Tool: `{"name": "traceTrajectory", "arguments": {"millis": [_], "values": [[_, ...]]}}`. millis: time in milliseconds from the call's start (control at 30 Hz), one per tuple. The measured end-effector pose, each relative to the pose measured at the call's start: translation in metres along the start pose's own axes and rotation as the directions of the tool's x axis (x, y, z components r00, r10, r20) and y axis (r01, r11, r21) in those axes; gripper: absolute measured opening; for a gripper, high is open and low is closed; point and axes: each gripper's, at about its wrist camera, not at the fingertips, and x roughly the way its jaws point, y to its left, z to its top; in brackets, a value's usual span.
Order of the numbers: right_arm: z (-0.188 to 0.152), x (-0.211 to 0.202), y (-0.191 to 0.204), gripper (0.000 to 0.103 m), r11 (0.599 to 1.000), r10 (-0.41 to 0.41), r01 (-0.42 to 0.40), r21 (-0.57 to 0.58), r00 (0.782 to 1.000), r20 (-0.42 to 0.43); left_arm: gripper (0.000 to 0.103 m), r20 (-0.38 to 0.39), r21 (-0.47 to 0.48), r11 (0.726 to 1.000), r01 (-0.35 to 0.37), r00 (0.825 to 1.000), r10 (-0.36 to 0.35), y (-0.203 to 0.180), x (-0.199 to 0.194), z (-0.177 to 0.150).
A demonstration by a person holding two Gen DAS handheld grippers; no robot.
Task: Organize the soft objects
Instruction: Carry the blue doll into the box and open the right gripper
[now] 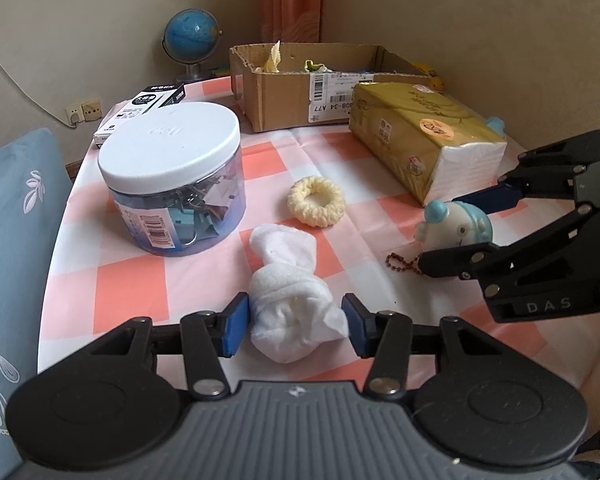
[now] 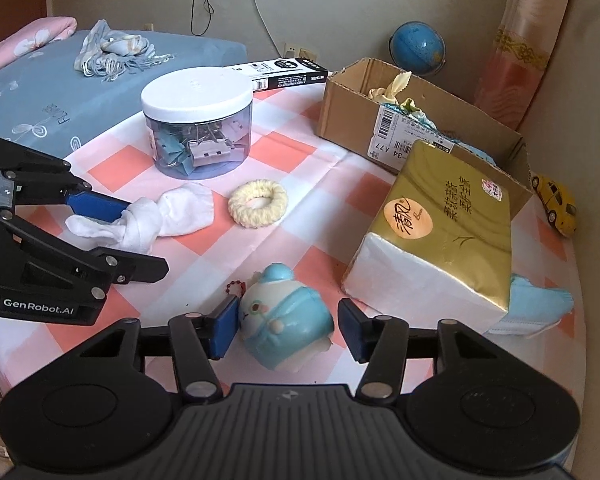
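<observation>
A knotted white sock (image 1: 290,304) lies on the checked tablecloth between the open jaws of my left gripper (image 1: 296,328); it also shows in the right wrist view (image 2: 156,216). A blue and white soft toy (image 2: 284,328) with a red bead chain lies between the open jaws of my right gripper (image 2: 288,330); the left pad touches it. The toy (image 1: 456,228) and right gripper (image 1: 456,232) also show in the left wrist view. A yellow fluffy ring (image 1: 316,201) (image 2: 258,204) lies mid-table. A cardboard box (image 1: 300,92) (image 2: 400,120) at the back holds some soft items.
A clear jar of binder clips with a white lid (image 1: 176,176) (image 2: 200,120) stands left. A gold tissue pack (image 1: 424,140) (image 2: 444,232) lies right, a light blue cloth item (image 2: 536,308) under it. A yellow toy car (image 2: 556,204), a globe (image 1: 192,38) and a black box (image 2: 284,72) stand at the edges.
</observation>
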Motion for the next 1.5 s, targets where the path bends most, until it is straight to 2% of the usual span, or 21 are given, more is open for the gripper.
{"name": "traceTrajectory", "arguments": {"millis": [33, 67, 467, 733, 900, 1200, 1500], "values": [[0.0, -0.001, 0.0, 0.054, 1.0, -0.002, 0.002, 0.0, 1.0, 0.0, 0.047, -0.002, 0.001, 1.0, 0.0, 1.0, 0.0, 0.0, 0.0, 0.0], [0.0, -0.001, -0.001, 0.054, 1.0, -0.003, 0.003, 0.001, 1.0, 0.001, 0.04, -0.002, 0.004, 1.0, 0.0, 1.0, 0.0, 0.0, 0.0, 0.001], [0.007, -0.033, -0.011, 0.052, 1.0, 0.004, -0.004, -0.009, 0.999, 0.033, 0.04, 0.009, 0.121, 0.992, 0.035, 0.999, -0.037, 0.002, -0.025, 0.019], [0.025, -0.066, -0.032, 0.052, 1.0, -0.003, 0.003, -0.002, 0.995, 0.103, 0.04, 0.025, 0.136, 0.988, 0.066, 0.997, -0.07, 0.0, -0.038, 0.033], [0.047, -0.075, -0.057, 0.052, 0.999, -0.048, 0.046, 0.016, 0.986, 0.158, 0.04, 0.04, 0.139, 0.987, 0.085, 0.995, -0.091, -0.003, -0.041, 0.037], [0.108, -0.039, -0.127, 0.052, 0.989, -0.139, 0.129, 0.068, 0.974, 0.18, 0.04, 0.066, 0.115, 0.988, 0.099, 0.992, -0.108, -0.003, -0.036, 0.05], [0.149, 0.027, -0.187, 0.053, 0.979, -0.174, 0.157, 0.133, 0.976, 0.129, 0.04, 0.06, 0.102, 0.99, 0.097, 0.993, -0.104, -0.003, -0.024, 0.062]]}}
